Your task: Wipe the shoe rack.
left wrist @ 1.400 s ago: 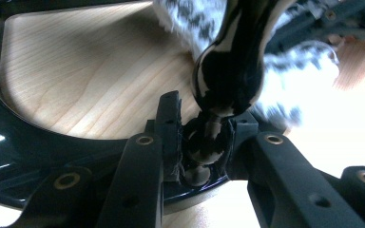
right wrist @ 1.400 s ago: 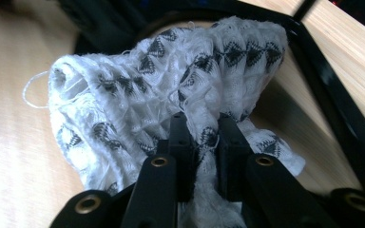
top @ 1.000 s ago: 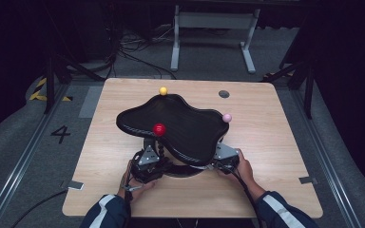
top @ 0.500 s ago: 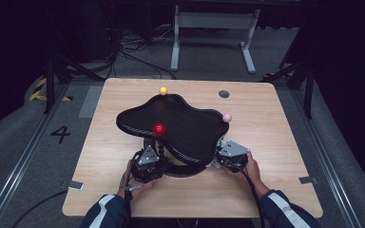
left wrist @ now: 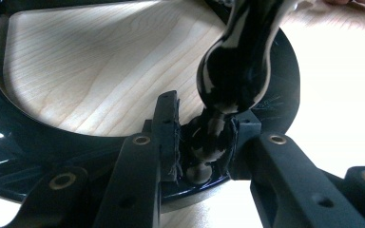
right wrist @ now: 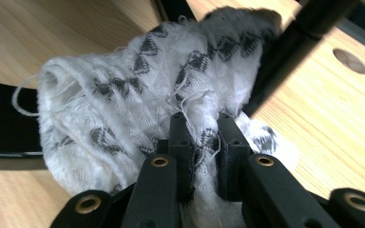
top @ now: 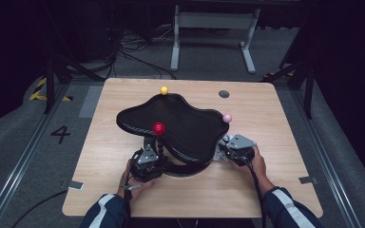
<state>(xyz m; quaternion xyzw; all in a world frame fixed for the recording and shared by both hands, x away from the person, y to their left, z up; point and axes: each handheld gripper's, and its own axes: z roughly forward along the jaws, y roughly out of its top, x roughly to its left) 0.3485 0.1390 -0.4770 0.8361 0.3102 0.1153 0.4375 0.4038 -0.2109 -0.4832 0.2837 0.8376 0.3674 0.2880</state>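
At the worktop's near edge, the left tool is clamped on the black stand's stem; the right tool, beside its right rim, pinches a white patterned cloth. Bare wood surrounds both.

Both forearms, in dark sleeves with white stripes, come in from the bottom of the high view. The left hand holds the left gripper low over the table, jaws clamped tight on what they hold. The right hand holds the right gripper out to the right, its jaws pinched together, nearly closed.
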